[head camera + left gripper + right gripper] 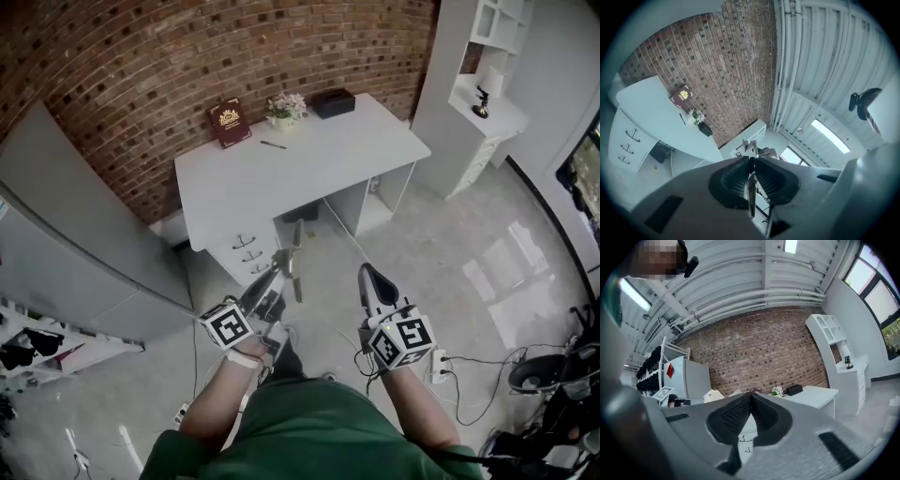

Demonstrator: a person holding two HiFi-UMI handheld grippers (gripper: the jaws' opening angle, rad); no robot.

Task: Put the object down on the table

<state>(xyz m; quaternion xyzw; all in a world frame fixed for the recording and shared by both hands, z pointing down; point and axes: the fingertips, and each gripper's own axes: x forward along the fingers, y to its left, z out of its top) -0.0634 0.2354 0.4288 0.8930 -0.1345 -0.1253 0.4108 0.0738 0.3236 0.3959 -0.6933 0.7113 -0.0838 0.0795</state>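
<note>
1. My left gripper (pixel 751 159) has its fingers clamped on a slim metal tool (pixel 750 199). The tool runs edge-on between the ribbed pads, and its forked end pokes out just past my fingertips.
2. My right gripper (pixel 751 393) sits beside the left one. Its fingers are pressed together with nothing between them.
3. From the head view, both sets of fingers point ahead over the pale floor (pixel 450 272). The tool is in the air, well short of the table surface, hanging down from my left fingertips.
4. Just beyond my left fingertips is the bank of drawers (pixel 246 255) under the white desk (pixel 319 169).
5. On the desk top, further out from my fingers, a pen (pixel 273 144) lies nearest.
6. Behind the pen, along the back edge, stand a dark red book (pixel 230 123), potted flowers (pixel 286 110) and a black box (pixel 333 101).
7. The book leans on the brick wall (pixel 150 75), the farthest thing ahead of my fingers.
8. Far off to the right of my right fingers stands a white shelf unit (pixel 473 56).
</note>
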